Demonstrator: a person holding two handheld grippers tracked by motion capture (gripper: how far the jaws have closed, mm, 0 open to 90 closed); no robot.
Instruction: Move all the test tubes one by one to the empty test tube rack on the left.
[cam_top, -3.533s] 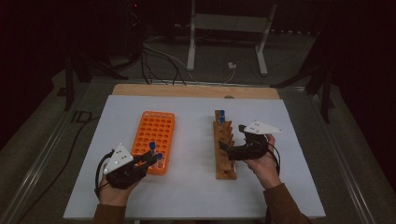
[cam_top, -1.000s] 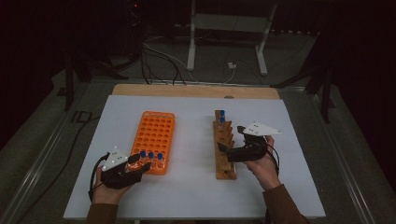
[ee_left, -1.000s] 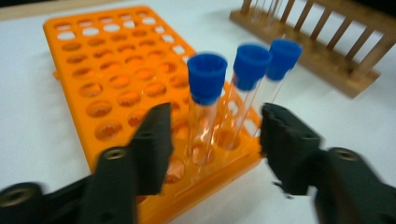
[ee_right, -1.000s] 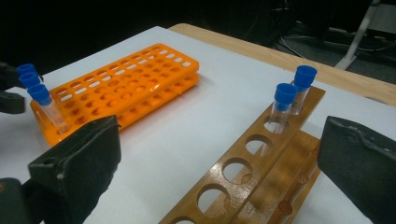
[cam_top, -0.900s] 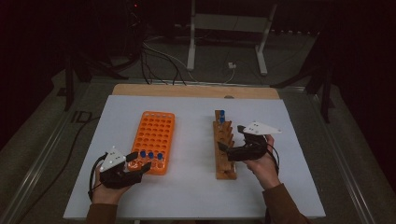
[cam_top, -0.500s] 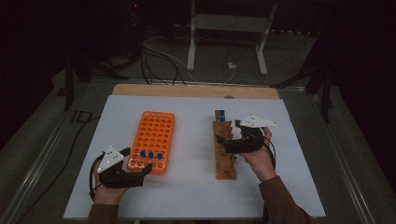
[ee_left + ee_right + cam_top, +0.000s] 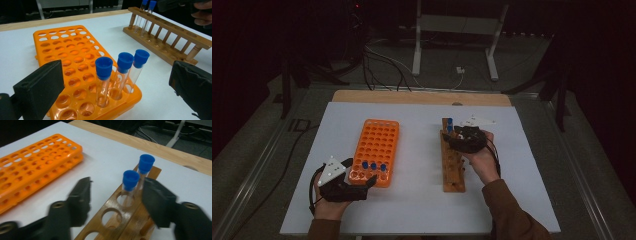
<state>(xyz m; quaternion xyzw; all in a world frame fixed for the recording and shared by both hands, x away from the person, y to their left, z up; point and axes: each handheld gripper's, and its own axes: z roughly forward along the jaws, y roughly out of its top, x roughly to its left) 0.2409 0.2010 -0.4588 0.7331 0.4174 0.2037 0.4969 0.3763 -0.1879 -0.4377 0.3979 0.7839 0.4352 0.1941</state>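
Three blue-capped tubes [image 7: 125,61] stand in the near corner of the orange rack [image 7: 377,140]. My left gripper [image 7: 117,75] sits just in front of them. Its jaws have just been opening and now stand wide apart, touching nothing. Two more blue-capped tubes [image 7: 130,178] stand at the far end of the wooden rack [image 7: 453,165]. My right gripper [image 7: 117,192] reaches over that end. Its jaws have just been closing, with the nearer tube between them and a gap still on both sides.
The white table top [image 7: 417,200] has a wooden strip [image 7: 422,97] along its far edge. Beyond it lie cables and a stand's legs [image 7: 452,50] on the floor. Most holes of both racks hold nothing.
My right gripper has moved along the wooden rack to its far end and its jaws have narrowed around the nearer tube. The left gripper's jaws have spread wide; that hand stayed put.
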